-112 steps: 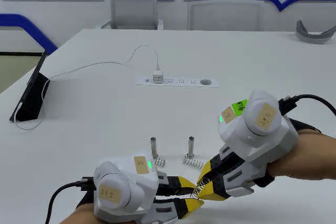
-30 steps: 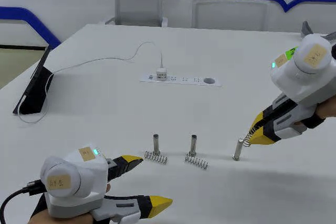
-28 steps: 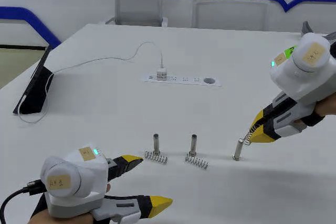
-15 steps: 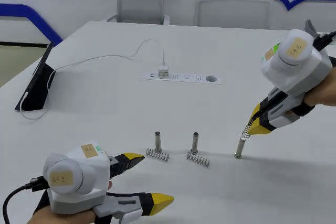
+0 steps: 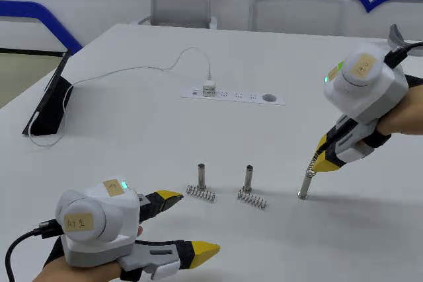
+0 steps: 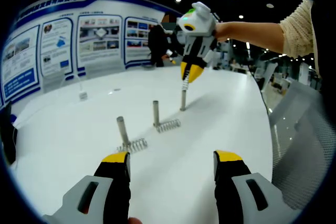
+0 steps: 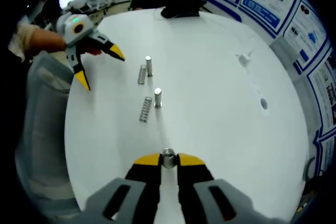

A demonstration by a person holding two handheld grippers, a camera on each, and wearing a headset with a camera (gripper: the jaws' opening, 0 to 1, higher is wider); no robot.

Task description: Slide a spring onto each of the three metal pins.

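- While the right gripper [image 5: 317,165] hangs tilted above the right pin [image 5: 304,186], its jaws are pinched almost shut on a spring [image 5: 310,169], and the spring's lower end meets the pin's top.
- Whether any coil sits around that pin cannot be told.
- 2 more metal pins, the left pin [image 5: 201,176] and the middle pin [image 5: 248,178], stand upright and bare on the white table [image 5: 132,137].
- 1 loose coil lies flat just beside each base: the left spring [image 5: 200,194] and the middle spring [image 5: 252,199].
- Low at the near left, the left gripper [image 5: 193,223] has its jaws spread wide, grips nothing and points toward the pins.
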